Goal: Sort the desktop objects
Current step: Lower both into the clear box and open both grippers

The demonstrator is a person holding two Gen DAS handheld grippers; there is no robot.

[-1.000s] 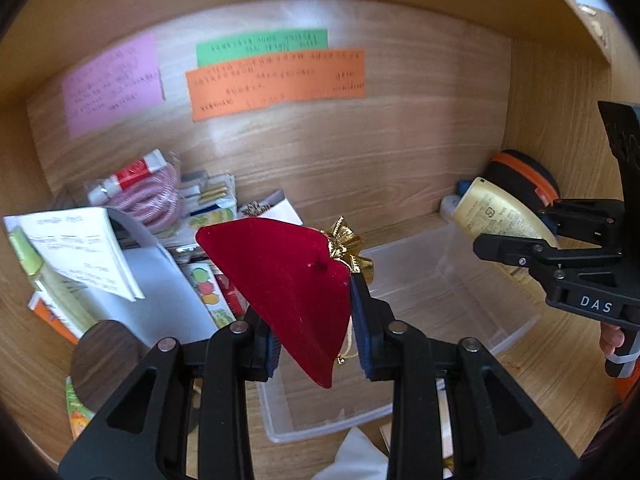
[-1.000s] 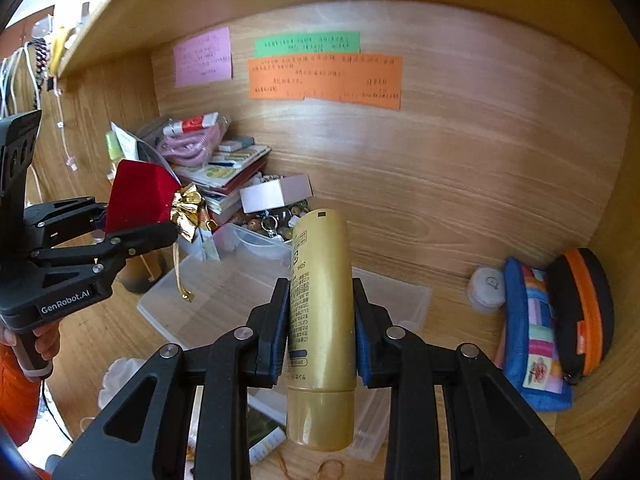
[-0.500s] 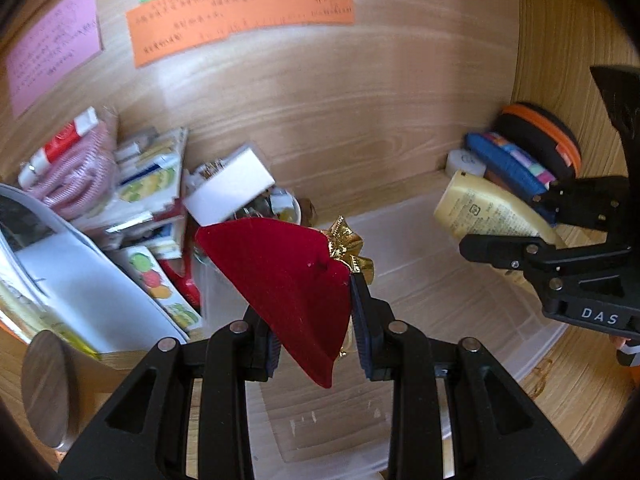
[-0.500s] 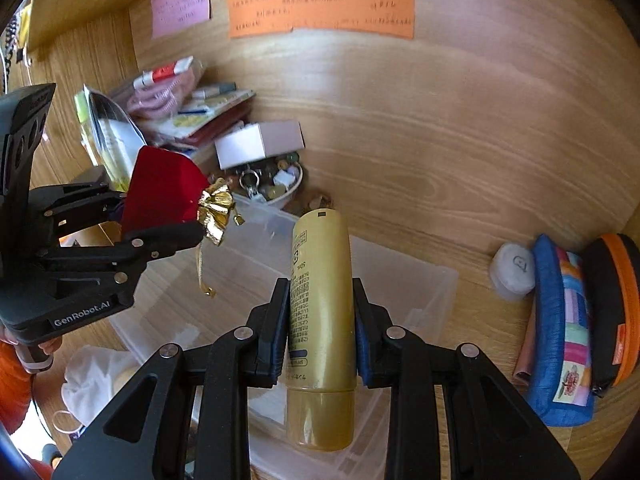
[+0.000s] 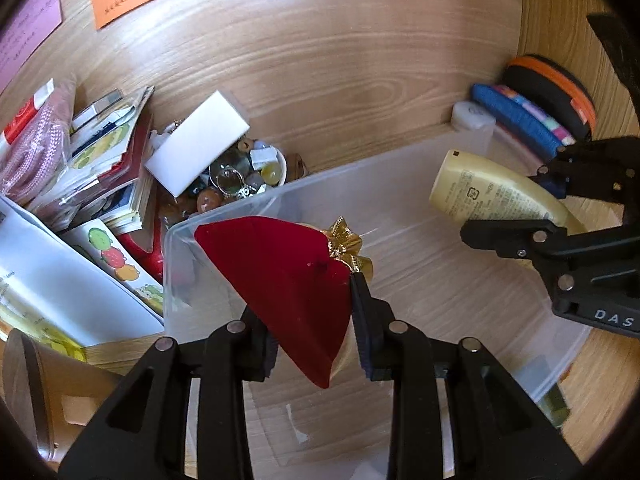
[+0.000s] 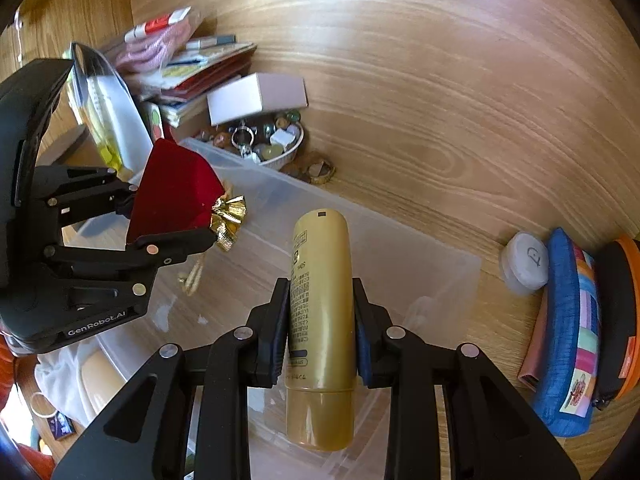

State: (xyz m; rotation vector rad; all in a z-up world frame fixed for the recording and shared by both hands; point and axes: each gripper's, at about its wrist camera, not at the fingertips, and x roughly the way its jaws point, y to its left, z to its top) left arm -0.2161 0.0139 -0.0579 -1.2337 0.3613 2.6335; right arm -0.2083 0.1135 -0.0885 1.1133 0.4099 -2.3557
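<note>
My left gripper [image 5: 314, 330] is shut on a red velvet pouch [image 5: 288, 280] with a gold bow [image 5: 348, 242], held over the left end of a clear plastic bin [image 5: 440, 288]. The pouch [image 6: 172, 196] and left gripper [image 6: 160, 224] also show in the right wrist view. My right gripper [image 6: 320, 320] is shut on a gold tube [image 6: 320, 312], held over the bin [image 6: 420, 264]; it appears at the right of the left wrist view [image 5: 532, 208], with the tube [image 5: 492, 192] pointing left.
A bowl of beads and trinkets [image 5: 240, 176] and a white box [image 5: 196, 148] sit behind the bin. Books and papers [image 5: 100, 152] pile at left. A blue pouch [image 6: 568, 332], black-orange case [image 6: 620, 320] and white cap [image 6: 524, 264] lie right.
Both grippers have moved forward and down over the clear bin, each keeping its hold; the bin now fills more of both views.
</note>
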